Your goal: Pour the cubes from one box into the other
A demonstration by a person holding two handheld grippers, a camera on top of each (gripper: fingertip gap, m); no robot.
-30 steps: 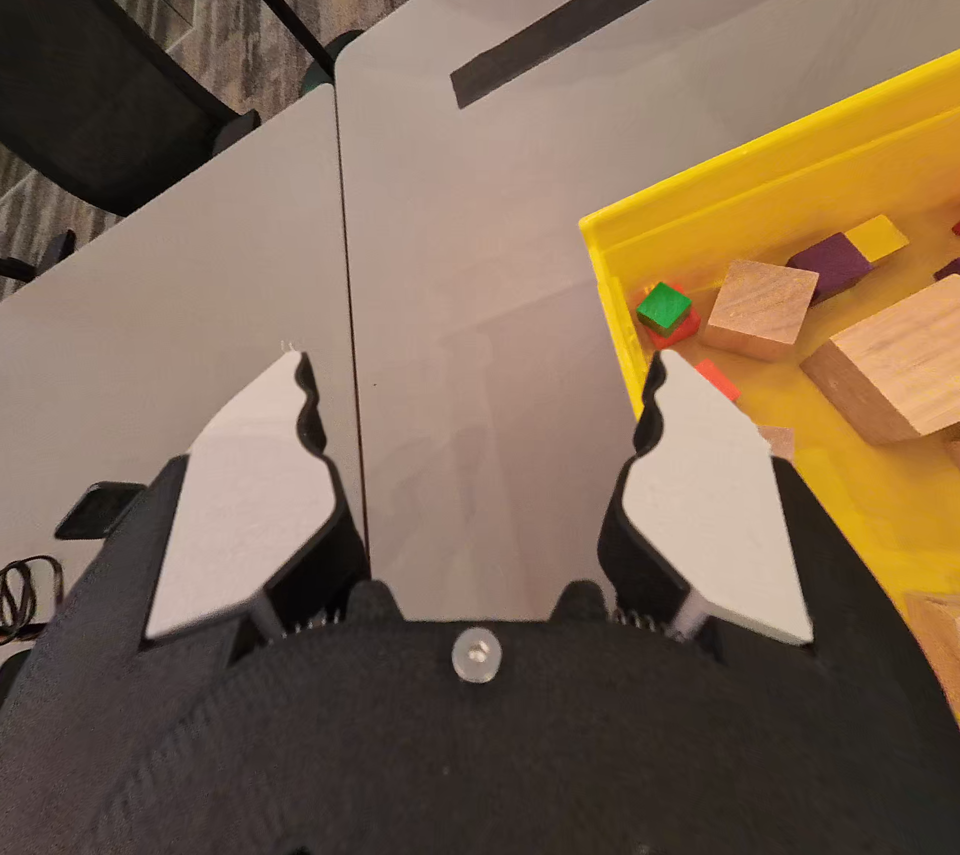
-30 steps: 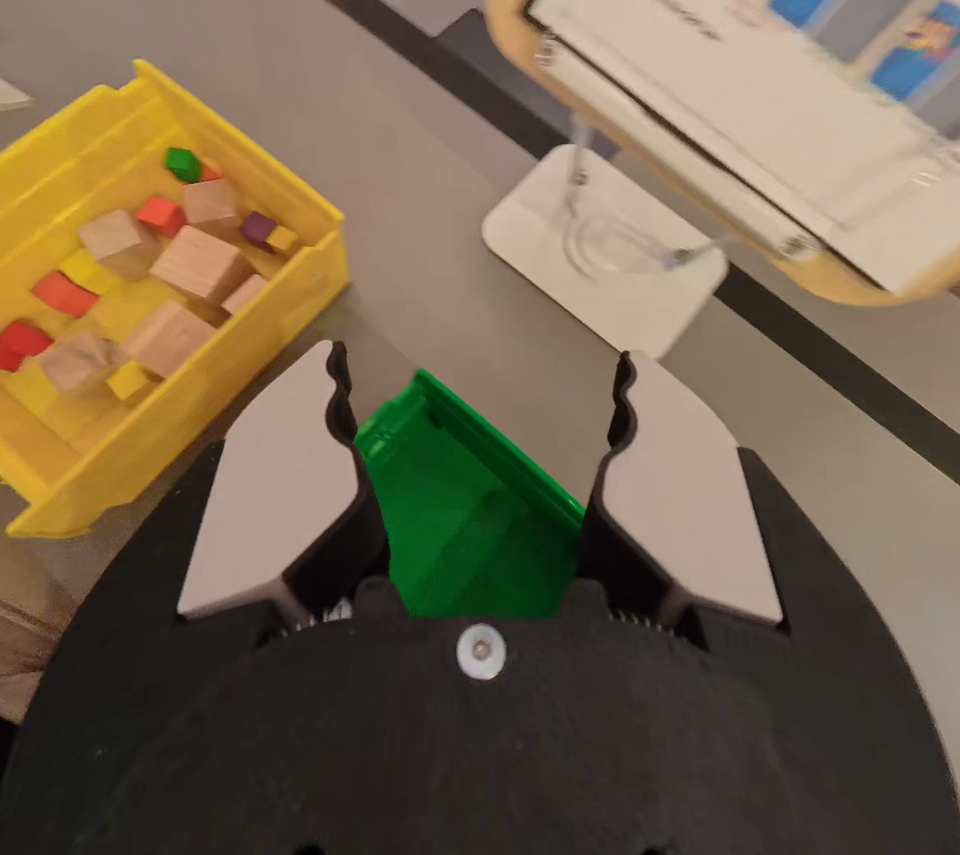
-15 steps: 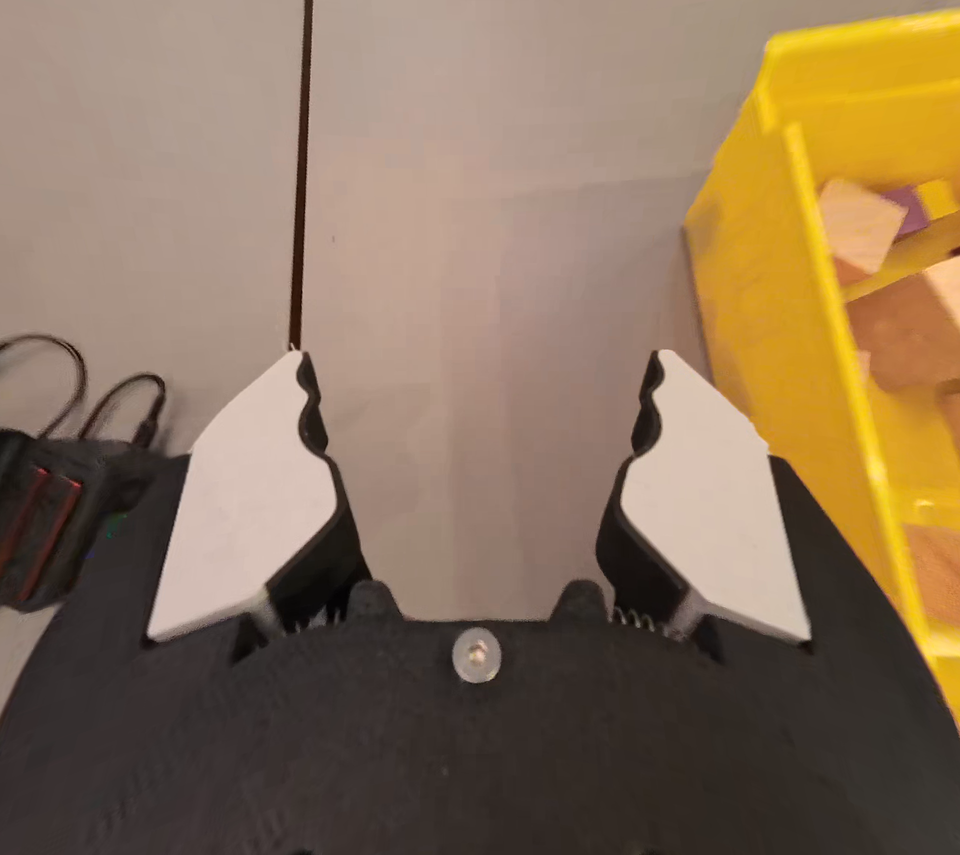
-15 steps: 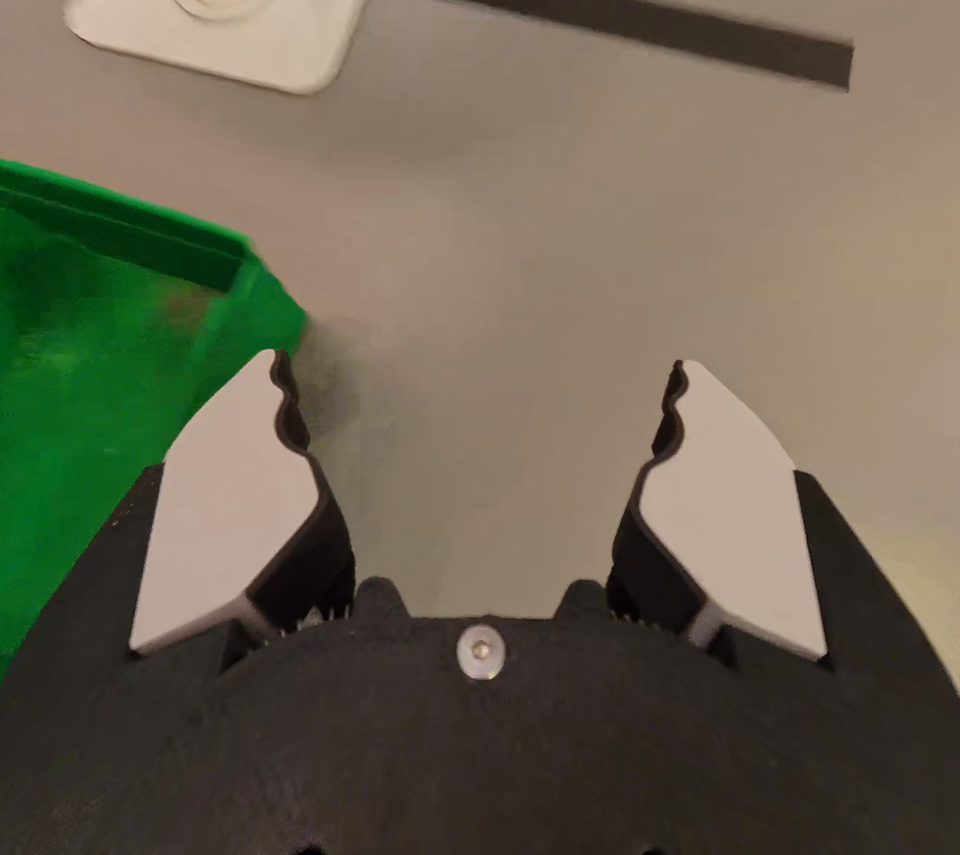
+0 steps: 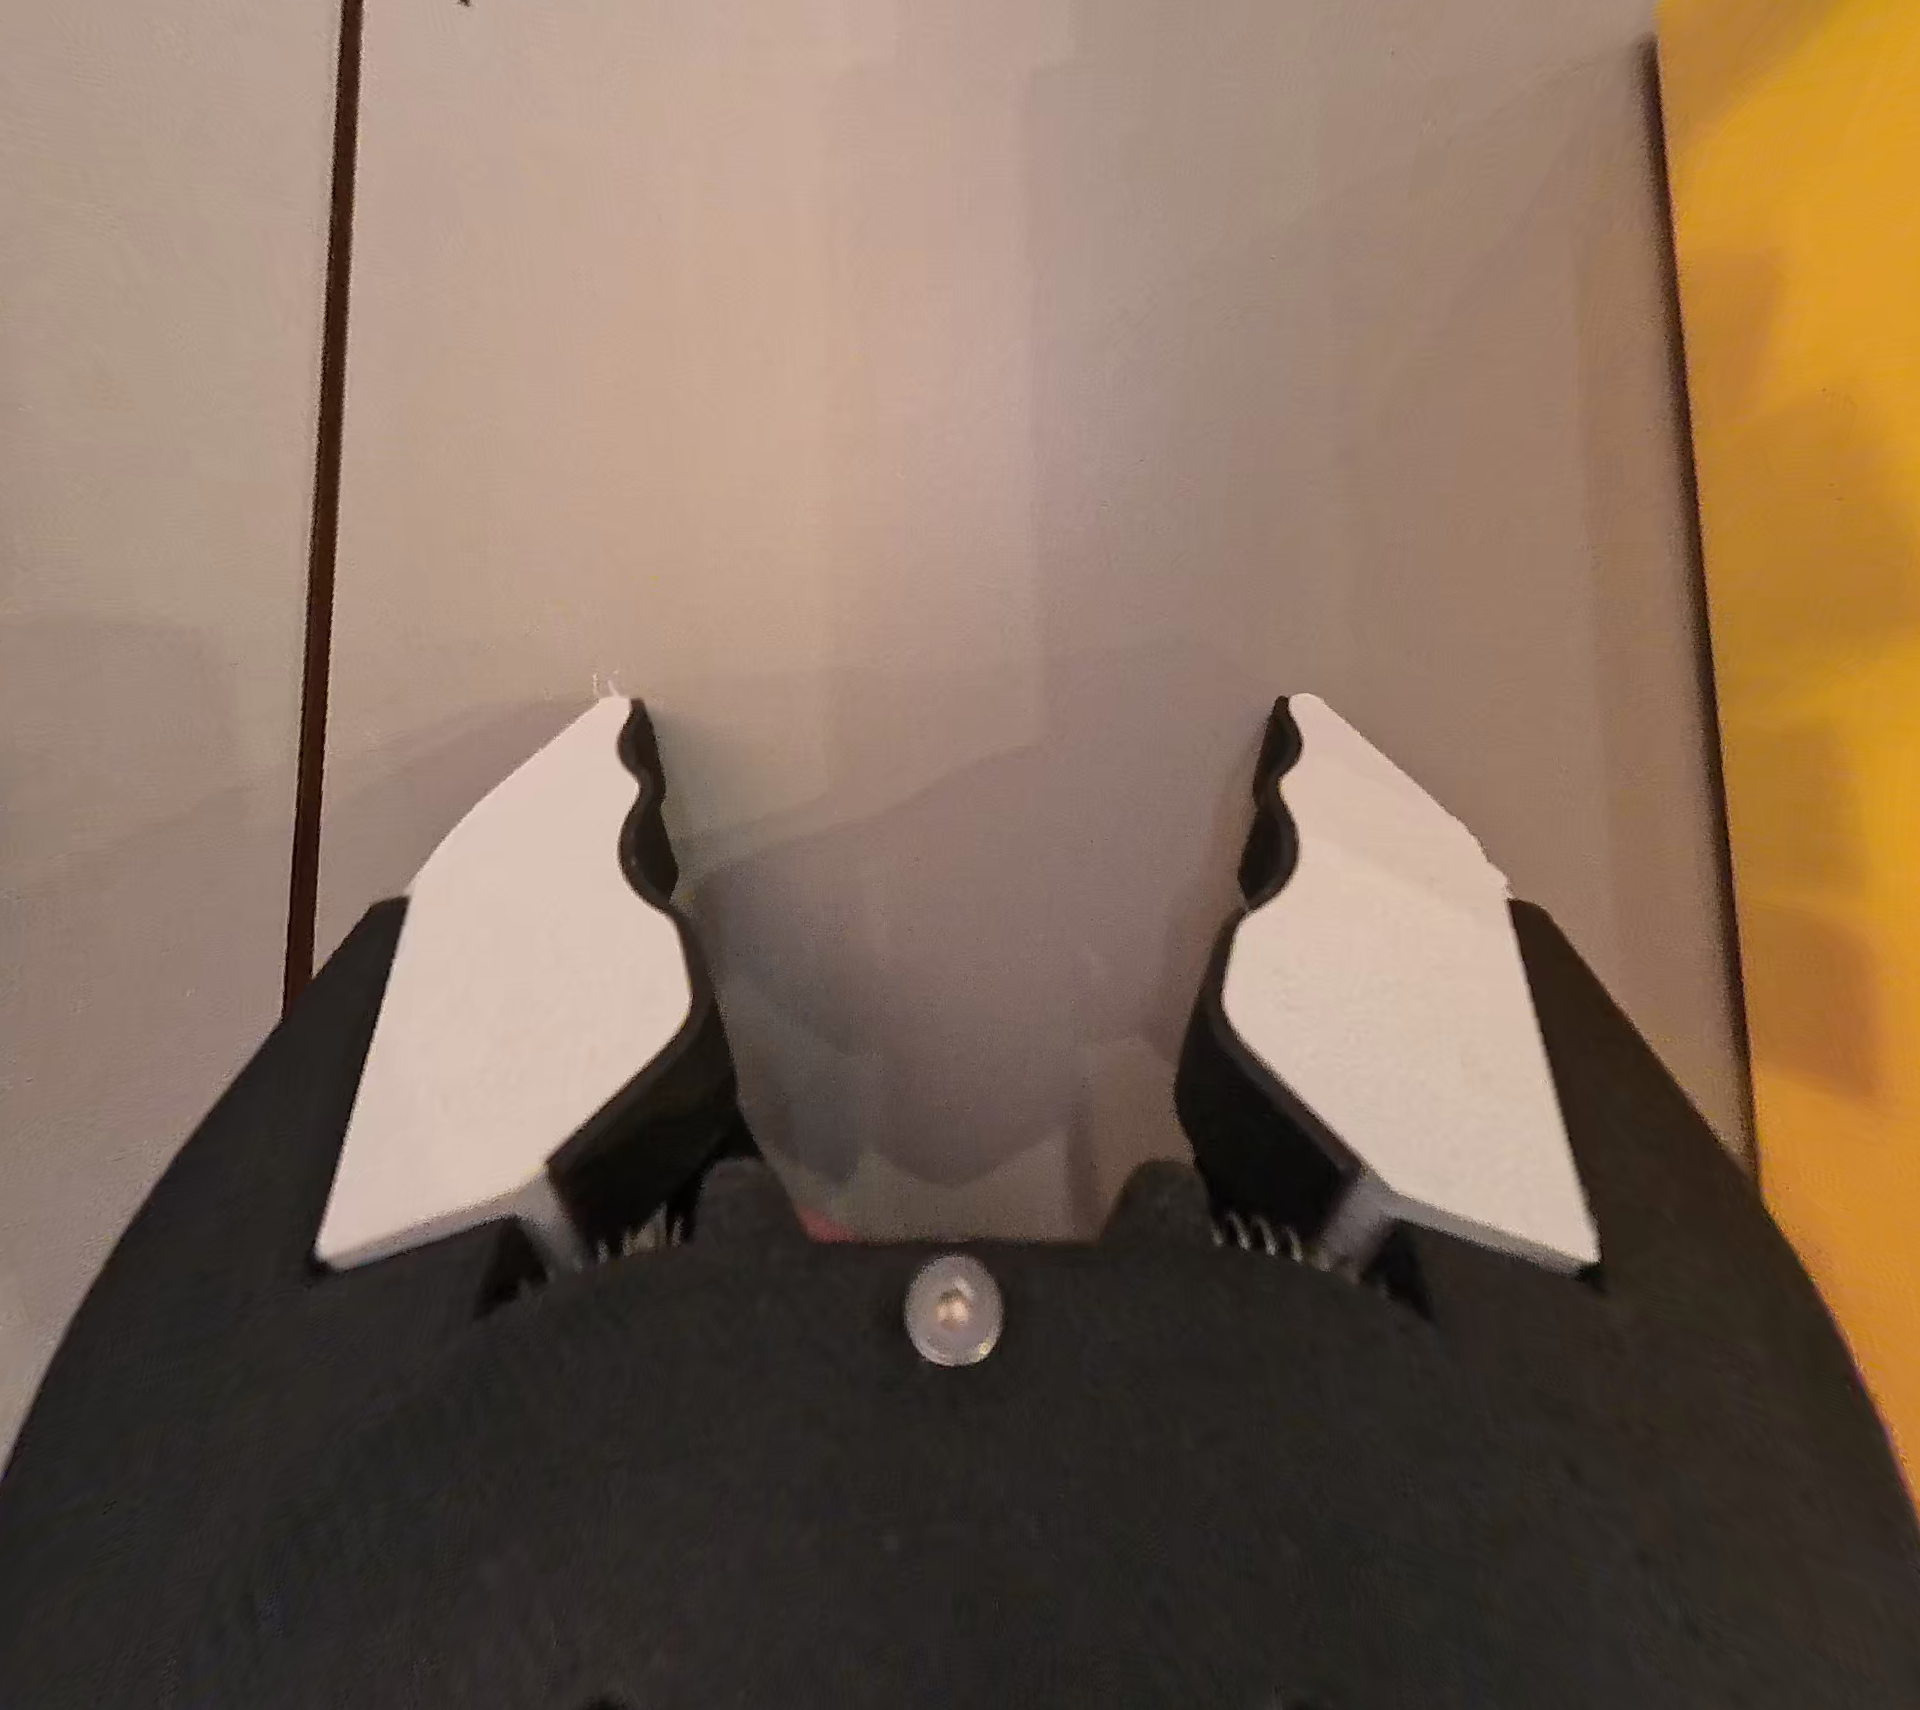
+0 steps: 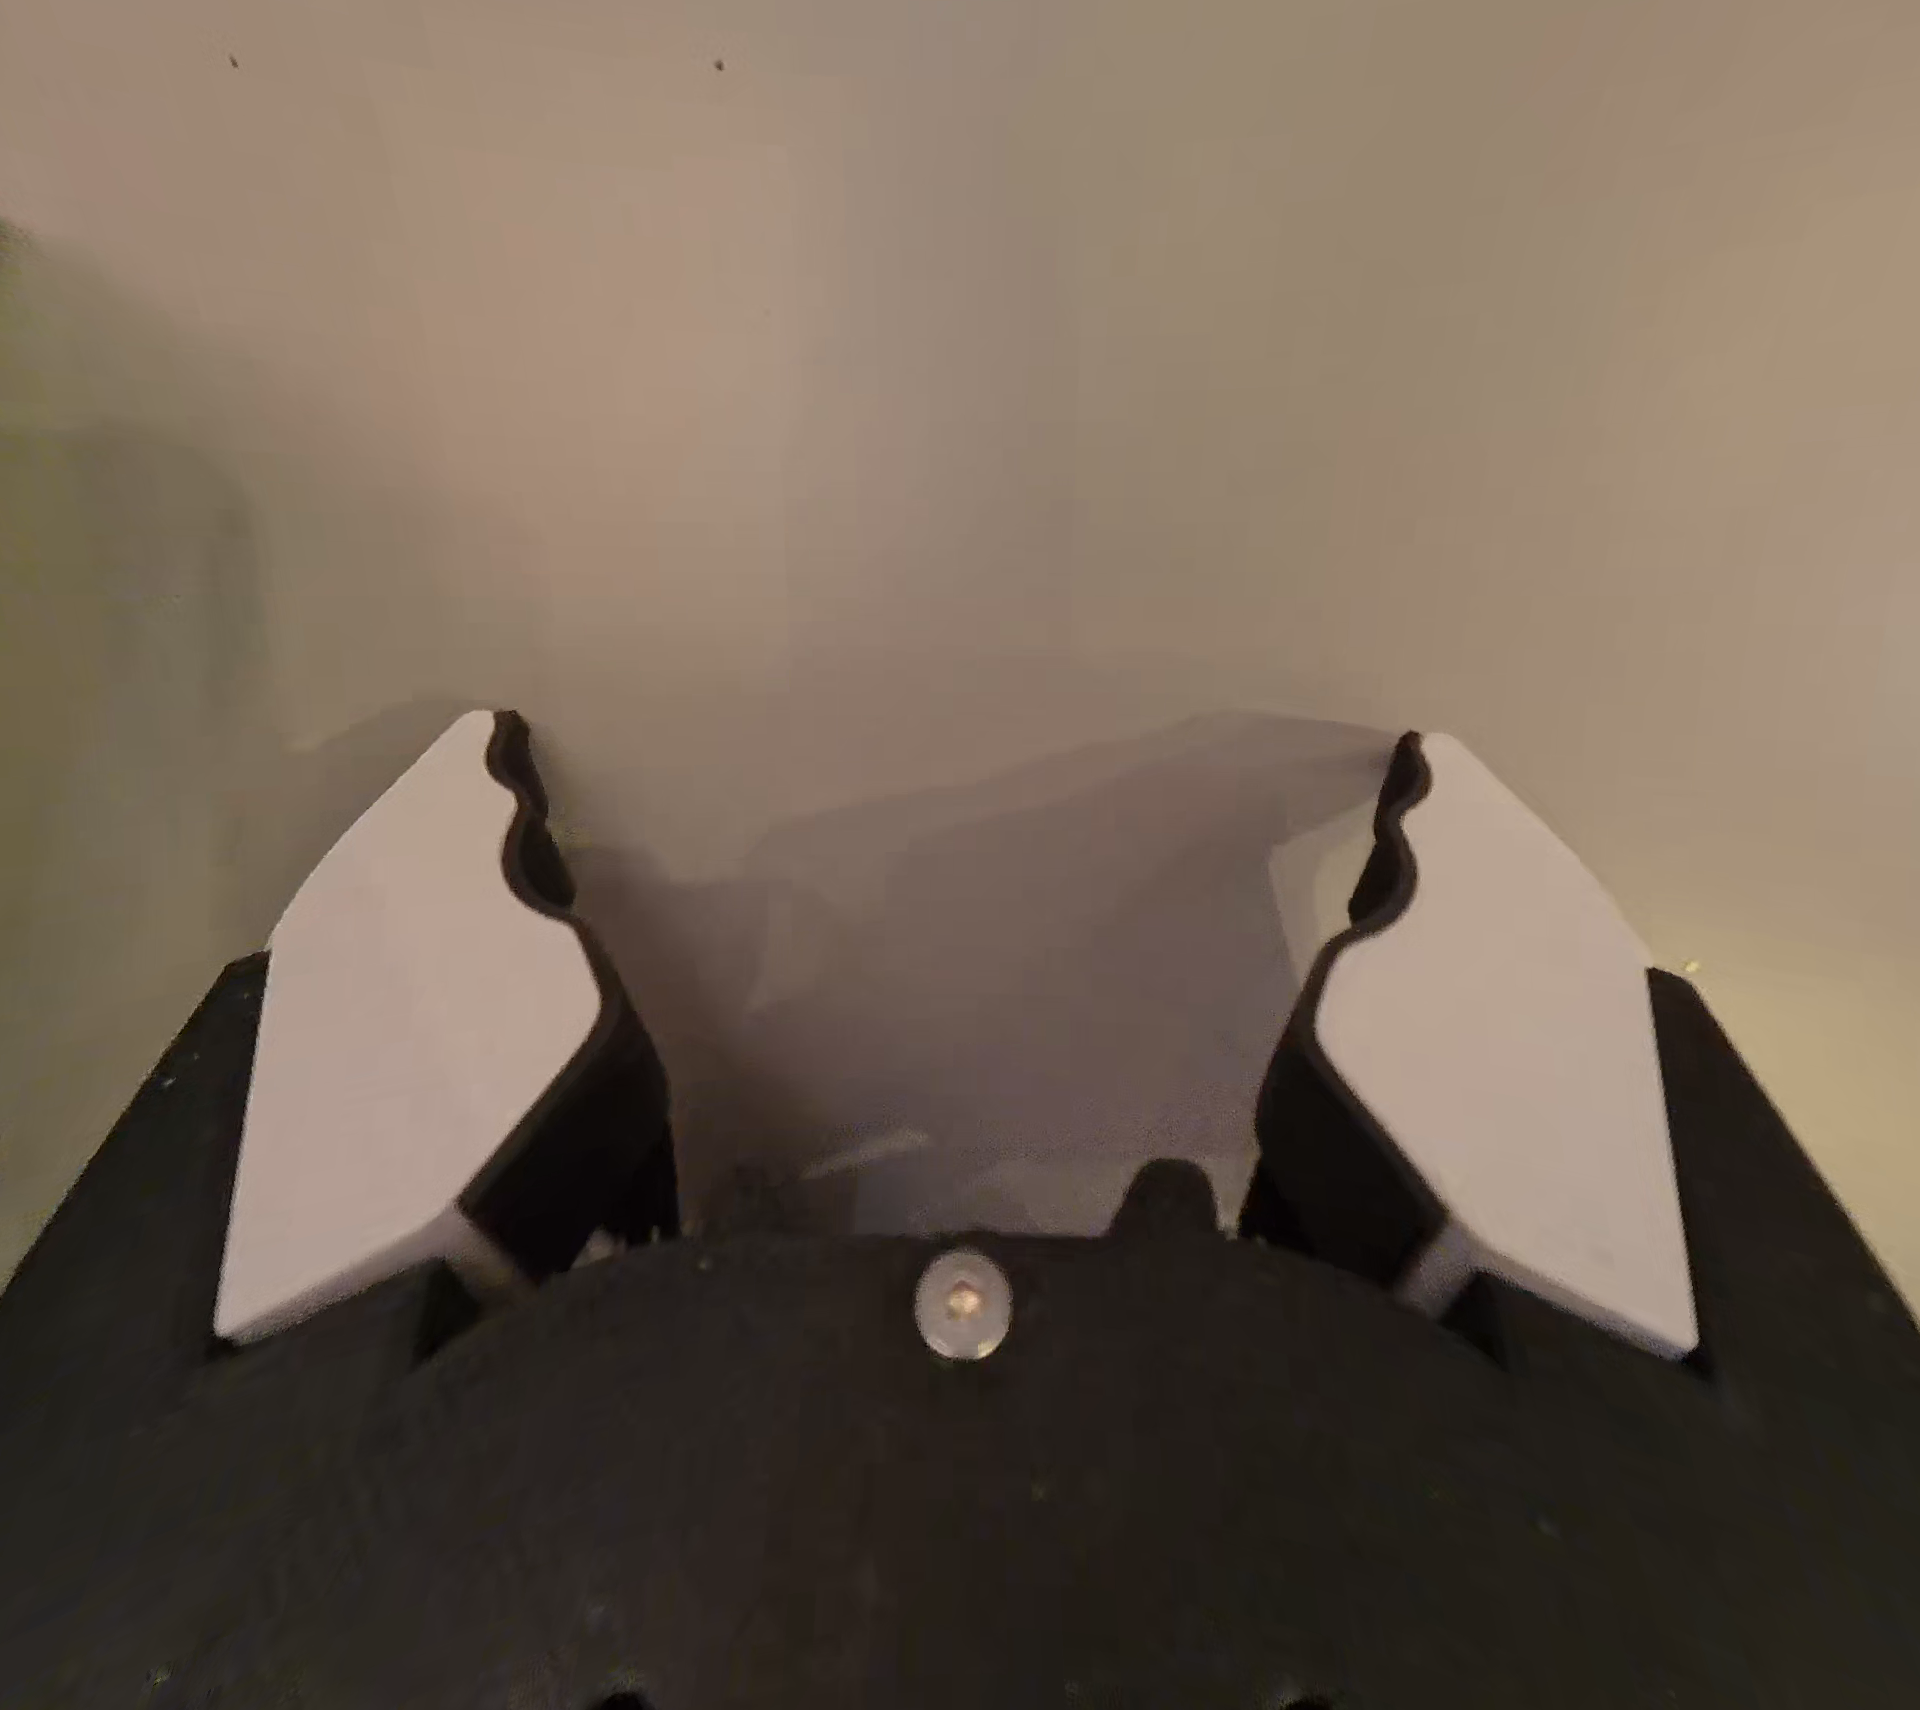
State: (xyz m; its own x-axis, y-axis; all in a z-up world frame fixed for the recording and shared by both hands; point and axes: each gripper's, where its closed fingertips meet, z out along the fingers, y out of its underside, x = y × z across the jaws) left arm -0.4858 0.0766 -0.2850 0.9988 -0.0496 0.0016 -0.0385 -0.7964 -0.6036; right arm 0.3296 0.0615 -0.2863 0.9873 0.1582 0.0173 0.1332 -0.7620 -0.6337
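Observation:
My left gripper is open and empty, low over the grey table, fingertips close to the surface. The yellow box fills the right edge of the left wrist view, just right of the gripper; only its blurred outer wall shows, and its cubes are hidden. My right gripper is open and empty, also low over the bare grey table. The green box and the cubes are out of view in the right wrist view.
A dark seam between two table panels runs lengthwise left of my left gripper. A faint greenish shadow lies at the left edge of the right wrist view.
Both grippers have dropped close to the table and stayed open. The yellow box slid to the right edge of the left view. The green box and white stand left the right view.

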